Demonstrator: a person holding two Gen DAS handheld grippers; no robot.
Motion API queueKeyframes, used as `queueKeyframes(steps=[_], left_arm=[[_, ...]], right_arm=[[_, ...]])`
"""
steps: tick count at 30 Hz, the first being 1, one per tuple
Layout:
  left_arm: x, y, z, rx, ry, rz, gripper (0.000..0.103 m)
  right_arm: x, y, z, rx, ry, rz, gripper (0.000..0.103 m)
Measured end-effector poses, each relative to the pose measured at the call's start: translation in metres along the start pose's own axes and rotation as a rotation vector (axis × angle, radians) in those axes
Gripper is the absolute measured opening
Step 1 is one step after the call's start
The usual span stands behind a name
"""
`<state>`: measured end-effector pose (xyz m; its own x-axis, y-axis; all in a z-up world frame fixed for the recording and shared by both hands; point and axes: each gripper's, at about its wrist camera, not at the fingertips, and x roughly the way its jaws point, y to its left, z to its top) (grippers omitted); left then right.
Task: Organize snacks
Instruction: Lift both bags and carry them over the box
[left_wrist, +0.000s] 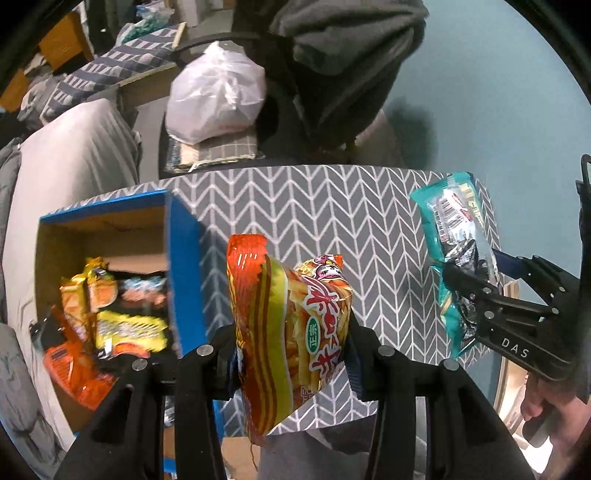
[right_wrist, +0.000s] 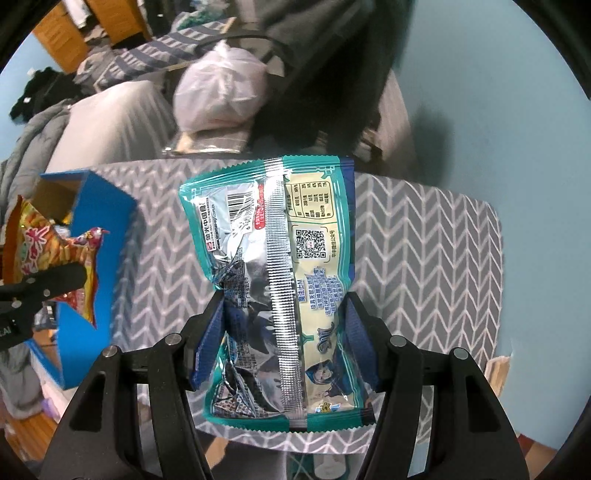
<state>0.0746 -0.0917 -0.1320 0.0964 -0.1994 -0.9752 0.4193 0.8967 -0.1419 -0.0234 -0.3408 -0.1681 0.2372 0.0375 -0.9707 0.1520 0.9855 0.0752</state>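
Holding orange packet (left_wrist: 291, 332) in left tool (left_wrist: 291, 354), teal packet (right_wrist: 280, 295) in right tool (right_wrist: 286, 339); we risk slippery wrappers sliding out short of blue box (left_wrist: 184, 273).

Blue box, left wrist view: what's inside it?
The blue box holds several snack packets, yellow, orange and black, piled together. Its floor and anything beneath the pile are covered; the near corner is hidden by the left gripper.

Orange snack bag (left_wrist: 291, 325) and teal packet (right_wrist: 277, 295) (both upright, aloft)
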Motion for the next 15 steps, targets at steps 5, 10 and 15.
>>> queueKeyframes(steps=[5,10,15], left_arm=[[-0.015,0.027,-0.013,-0.042,-0.022,0.009,0.045],[-0.027,0.06,-0.024,-0.094,-0.035,0.02,0.045],[-0.037,0.097,-0.035,-0.158,-0.05,0.03,0.045]], right_arm=[[-0.01,0.034,0.006,-0.043,-0.015,0.028,0.062],[-0.015,0.07,0.016,-0.091,-0.03,0.07,0.062],[-0.012,0.108,0.028,-0.136,-0.027,0.121,0.062]])
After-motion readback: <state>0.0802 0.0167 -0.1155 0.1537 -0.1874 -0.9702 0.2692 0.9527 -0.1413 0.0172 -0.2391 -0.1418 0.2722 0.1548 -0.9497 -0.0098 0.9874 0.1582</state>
